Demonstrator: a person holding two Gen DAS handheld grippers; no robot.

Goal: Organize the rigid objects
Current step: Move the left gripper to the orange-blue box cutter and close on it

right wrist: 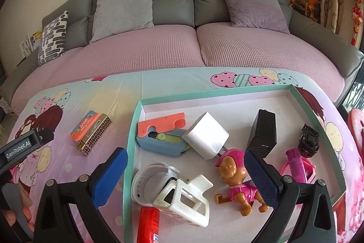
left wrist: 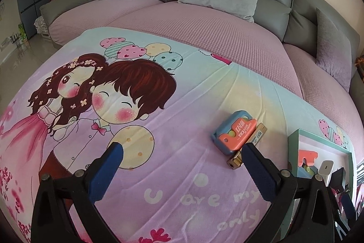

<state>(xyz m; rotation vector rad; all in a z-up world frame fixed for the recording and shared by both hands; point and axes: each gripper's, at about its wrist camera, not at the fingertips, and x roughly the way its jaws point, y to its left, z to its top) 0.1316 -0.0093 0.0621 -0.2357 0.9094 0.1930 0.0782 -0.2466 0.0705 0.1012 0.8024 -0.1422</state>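
on the cartoon-print sheet [left wrist: 173, 152], left of the teal tray [right wrist: 134, 120], two items remain unsorted: an orange-and-blue case [left wrist: 235, 132] resting on a gold patterned box [right wrist: 95, 137]. the left gripper [left wrist: 180, 165] stands wide and empty, its right finger just beside that stack, apparently lined up for collection. the right gripper [right wrist: 185, 169] hovers wide and empty over the tray, where the white charger [right wrist: 206, 134], black adapter [right wrist: 264, 130] and pink toy pup [right wrist: 236, 181] already sit grouped.
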